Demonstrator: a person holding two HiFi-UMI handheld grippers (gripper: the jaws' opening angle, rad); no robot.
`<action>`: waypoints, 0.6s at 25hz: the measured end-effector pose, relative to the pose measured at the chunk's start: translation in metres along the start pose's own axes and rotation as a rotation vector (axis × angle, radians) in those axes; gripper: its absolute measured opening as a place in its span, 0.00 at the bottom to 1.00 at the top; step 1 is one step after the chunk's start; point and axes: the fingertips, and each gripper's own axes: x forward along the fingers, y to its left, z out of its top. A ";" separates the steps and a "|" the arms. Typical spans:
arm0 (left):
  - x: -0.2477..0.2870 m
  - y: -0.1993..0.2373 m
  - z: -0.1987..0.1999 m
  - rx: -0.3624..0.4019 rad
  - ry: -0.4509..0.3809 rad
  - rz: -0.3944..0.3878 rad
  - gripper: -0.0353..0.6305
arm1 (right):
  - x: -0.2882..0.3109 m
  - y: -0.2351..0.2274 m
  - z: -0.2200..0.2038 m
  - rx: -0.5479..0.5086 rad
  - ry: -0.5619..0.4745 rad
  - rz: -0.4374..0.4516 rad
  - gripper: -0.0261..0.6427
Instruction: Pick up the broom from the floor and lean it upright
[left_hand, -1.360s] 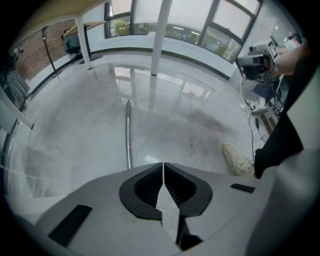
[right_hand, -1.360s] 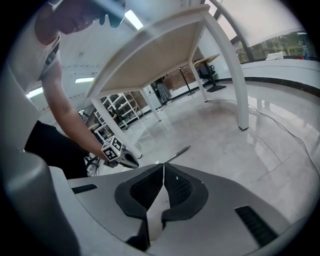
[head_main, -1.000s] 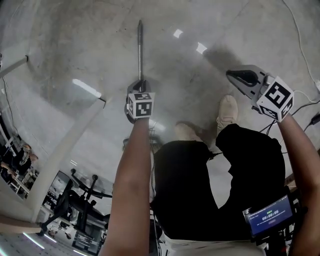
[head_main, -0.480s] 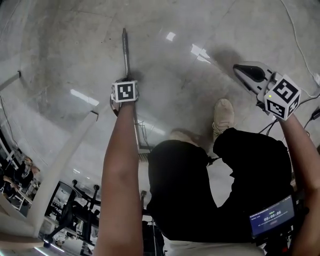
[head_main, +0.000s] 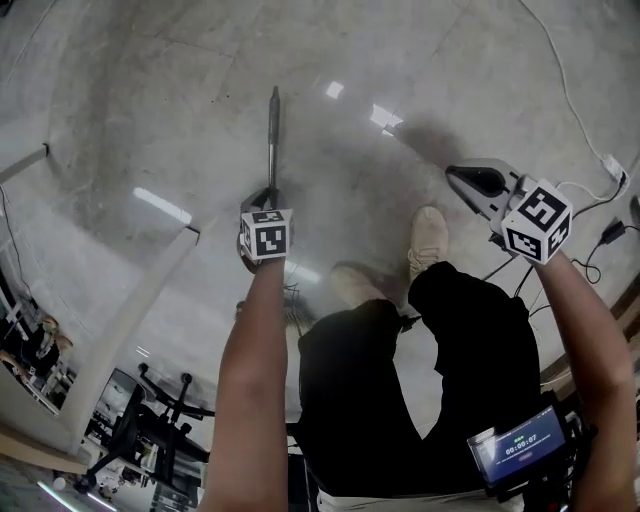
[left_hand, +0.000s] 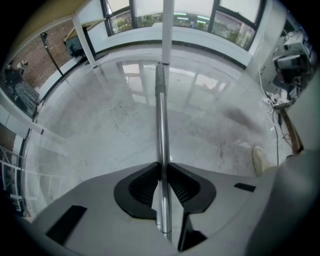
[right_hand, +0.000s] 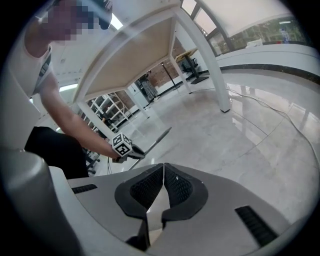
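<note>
The broom handle (left_hand: 161, 120) is shiny silver-grey, the floor (head_main: 150, 80) pale grey with faint darker stains (glossy, with white reflections of light), the trousers (head_main: 370, 400) black, the shoe (head_main: 428, 240) beige, the table legs (right_hand: 205, 65) white.

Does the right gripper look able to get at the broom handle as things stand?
Probably yes. The right gripper, shut and empty, hangs beside the broom handle with only bare floor between them; it would need to open first.

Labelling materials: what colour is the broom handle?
The broom handle is shiny silver-grey metal; it shows best in the left gripper view.
</note>
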 end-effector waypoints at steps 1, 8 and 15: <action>-0.014 -0.007 0.002 0.010 -0.026 -0.002 0.17 | -0.001 0.010 0.003 -0.005 0.006 0.015 0.07; -0.123 -0.047 -0.007 0.072 -0.123 -0.036 0.17 | -0.024 0.088 0.038 -0.024 0.044 0.096 0.07; -0.217 -0.050 -0.048 0.041 -0.145 -0.017 0.17 | -0.038 0.177 0.058 -0.096 0.111 0.199 0.07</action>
